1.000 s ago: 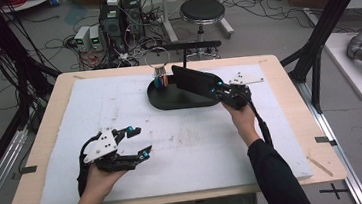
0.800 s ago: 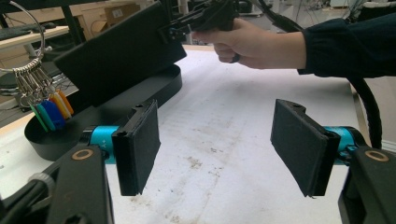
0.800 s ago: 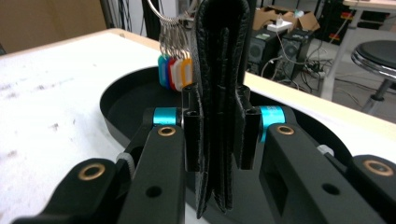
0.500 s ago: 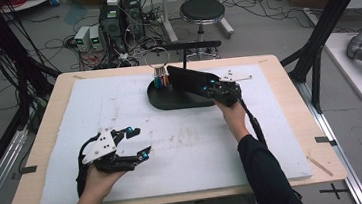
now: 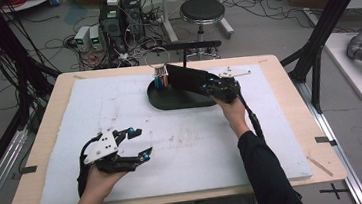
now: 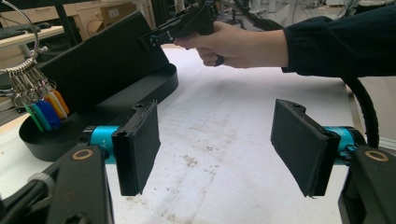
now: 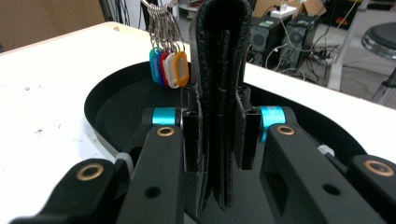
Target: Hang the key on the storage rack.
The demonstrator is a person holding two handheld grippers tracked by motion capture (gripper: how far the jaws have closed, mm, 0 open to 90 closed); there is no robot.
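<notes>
Right gripper (image 5: 213,86) clamps one end of a black wallet (image 5: 189,78); wallet sticks out past the jaws, above a black tray (image 5: 169,101). Coloured key tags (image 5: 161,80) hang beyond wallet's far end. Left gripper (image 5: 137,143) jaws apart, nothing between them.

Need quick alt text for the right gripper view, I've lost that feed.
The right gripper clamps a folded black leather wallet upright between its pads, over a black oval tray. Behind, coloured key tags hang from a ring.

Wallet (image 5: 189,78) is standing on edge over the tray (image 5: 169,102), keyring (image 5: 160,74) hanging just left of it, both sitting mid-back on the mat (image 5: 120,113).
</notes>
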